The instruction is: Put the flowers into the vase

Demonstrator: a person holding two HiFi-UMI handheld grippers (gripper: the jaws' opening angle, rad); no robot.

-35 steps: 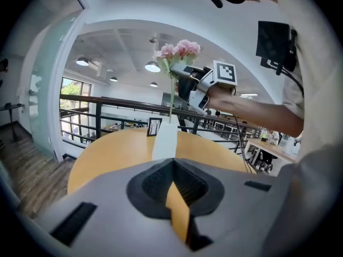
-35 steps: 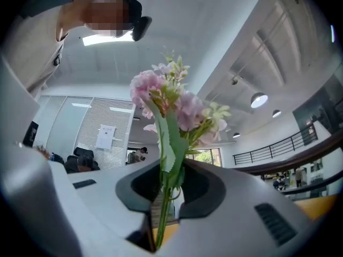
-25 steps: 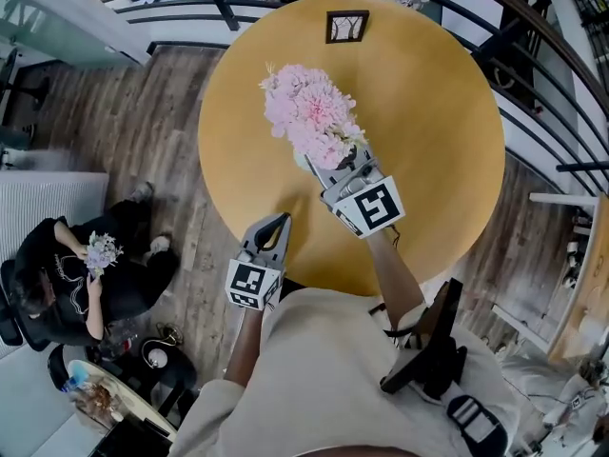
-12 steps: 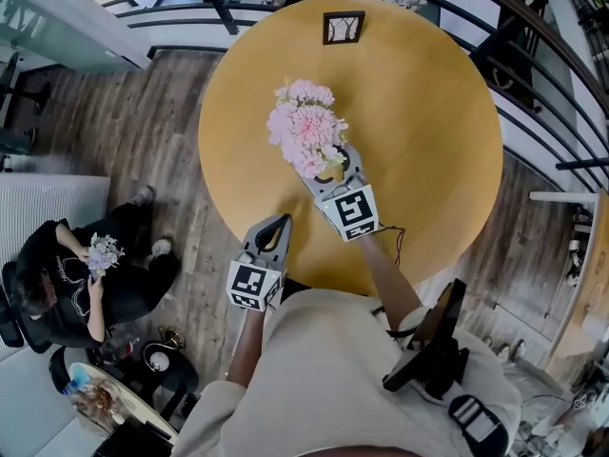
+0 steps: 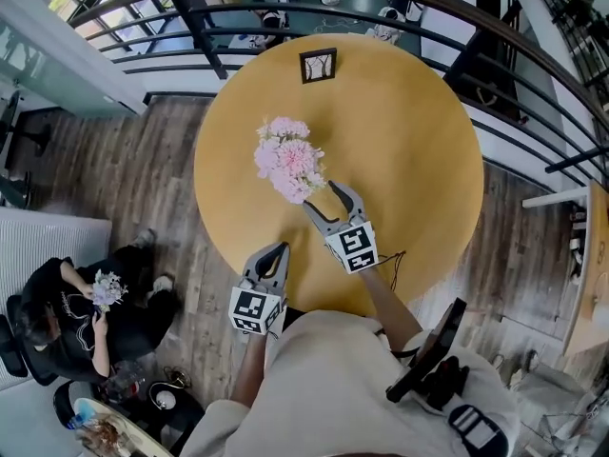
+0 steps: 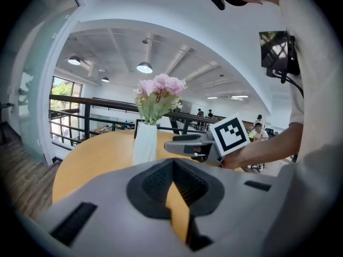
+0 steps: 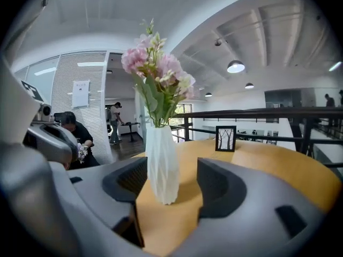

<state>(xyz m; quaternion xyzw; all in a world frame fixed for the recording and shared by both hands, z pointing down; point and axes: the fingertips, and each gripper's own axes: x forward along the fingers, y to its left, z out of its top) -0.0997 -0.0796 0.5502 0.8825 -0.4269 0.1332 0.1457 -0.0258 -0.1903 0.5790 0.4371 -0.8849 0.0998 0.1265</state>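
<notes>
A bunch of pink flowers (image 5: 285, 163) stands upright in a white ribbed vase (image 7: 162, 165) on the round yellow table (image 5: 409, 131). From the head view the blooms hide the vase. My right gripper (image 5: 326, 198) sits low, just short of the vase on the near side, with its jaws opening. In the right gripper view the vase stands ahead between the fingers, untouched by the pads. My left gripper (image 5: 278, 248) hovers at the table's near edge, jaws together and empty. The left gripper view shows the vase (image 6: 144, 143) and flowers (image 6: 159, 92) to the left of my right gripper (image 6: 185, 143).
A small dark picture frame (image 5: 319, 66) stands at the table's far side. A black railing (image 5: 285, 8) curves behind the table. A seated person (image 5: 57, 298) holding a small bouquet is on the wooden floor at the left.
My right gripper has let go of the flowers, dropped lower and drawn back toward me with its jaws spread. The flowers now stand free in the vase. The left gripper has stayed put.
</notes>
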